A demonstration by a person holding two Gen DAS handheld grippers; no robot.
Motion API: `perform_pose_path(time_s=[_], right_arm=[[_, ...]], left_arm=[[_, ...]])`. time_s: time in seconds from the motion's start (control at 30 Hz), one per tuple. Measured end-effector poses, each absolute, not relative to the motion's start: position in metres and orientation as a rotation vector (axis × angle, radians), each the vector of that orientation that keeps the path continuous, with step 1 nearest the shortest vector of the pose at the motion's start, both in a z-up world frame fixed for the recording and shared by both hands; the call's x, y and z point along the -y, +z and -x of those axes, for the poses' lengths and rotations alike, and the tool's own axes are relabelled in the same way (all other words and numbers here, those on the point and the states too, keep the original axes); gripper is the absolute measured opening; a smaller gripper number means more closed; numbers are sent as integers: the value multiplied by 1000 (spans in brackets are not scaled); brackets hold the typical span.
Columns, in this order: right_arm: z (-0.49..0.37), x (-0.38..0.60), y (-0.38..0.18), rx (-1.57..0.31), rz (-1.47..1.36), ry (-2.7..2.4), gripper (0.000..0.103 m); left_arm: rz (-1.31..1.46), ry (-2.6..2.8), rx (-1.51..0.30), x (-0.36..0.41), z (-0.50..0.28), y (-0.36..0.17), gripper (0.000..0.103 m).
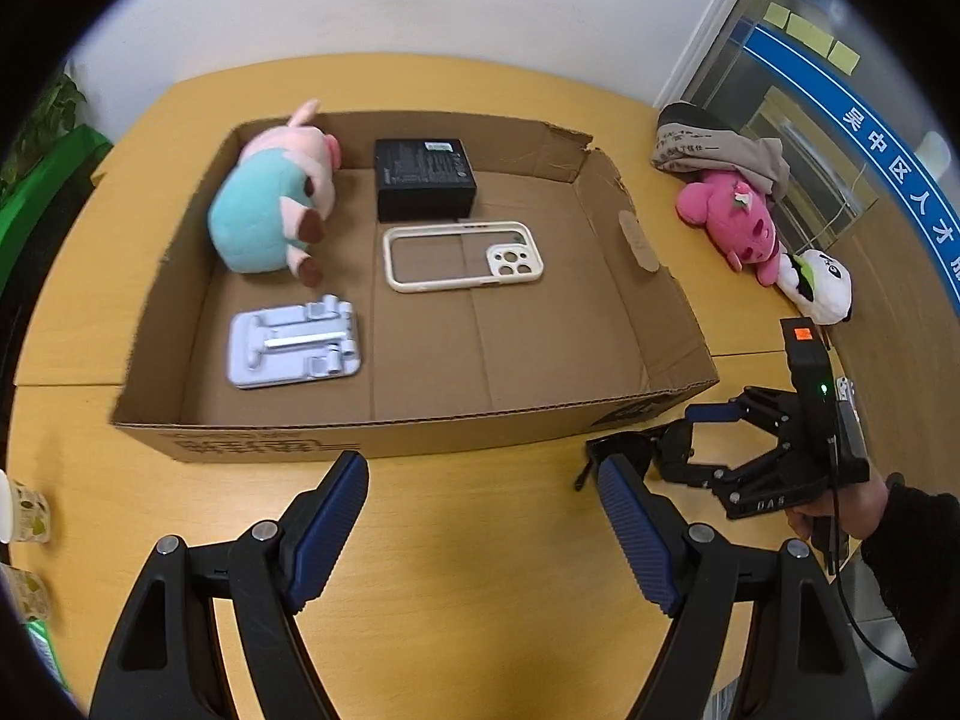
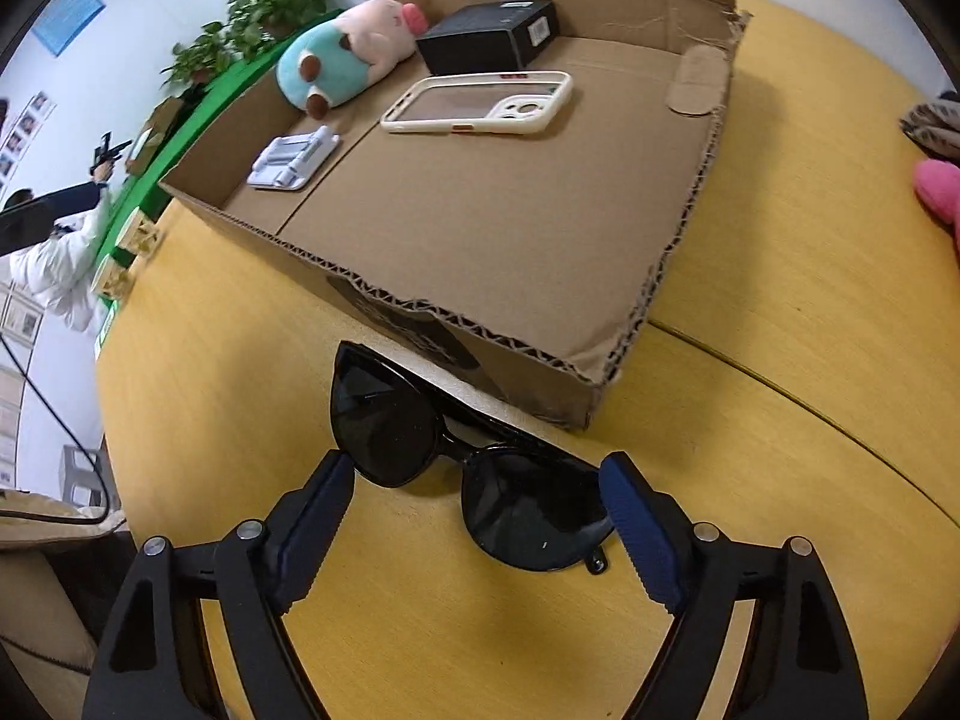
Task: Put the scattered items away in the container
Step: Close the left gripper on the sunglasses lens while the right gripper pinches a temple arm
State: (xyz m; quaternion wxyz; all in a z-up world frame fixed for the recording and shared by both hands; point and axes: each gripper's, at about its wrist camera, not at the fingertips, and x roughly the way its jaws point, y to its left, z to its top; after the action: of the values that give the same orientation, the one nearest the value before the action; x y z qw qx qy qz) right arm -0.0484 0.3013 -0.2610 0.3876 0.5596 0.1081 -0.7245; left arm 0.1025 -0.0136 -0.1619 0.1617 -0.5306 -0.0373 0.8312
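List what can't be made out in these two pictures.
- Black sunglasses: in the left wrist view, mostly hidden behind both tools; temple arms unclear.
- Pink plush toy: partly under a beige cloth; cut off by the right wrist view's edge.
- Cardboard box print: blurred in both views.

Sunglasses on table just before cardboard box; phone case inside box.
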Motion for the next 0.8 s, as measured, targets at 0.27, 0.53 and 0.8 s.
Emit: perform_pose_path(time_s=[0.27, 0.53, 0.8], right_arm=[[1, -290, -252, -261, -1431, -1726, 80], [8, -274, -275, -280, -1507, -1778, 63], [-25, -257, -286, -98, -1589, -1873, 37]], left_arm=[[1597, 2304, 349, -8, -107, -215, 79], [1734, 2191, 377, -24, -93, -251, 79], [1814, 1993, 472, -43, -90, -305, 77]])
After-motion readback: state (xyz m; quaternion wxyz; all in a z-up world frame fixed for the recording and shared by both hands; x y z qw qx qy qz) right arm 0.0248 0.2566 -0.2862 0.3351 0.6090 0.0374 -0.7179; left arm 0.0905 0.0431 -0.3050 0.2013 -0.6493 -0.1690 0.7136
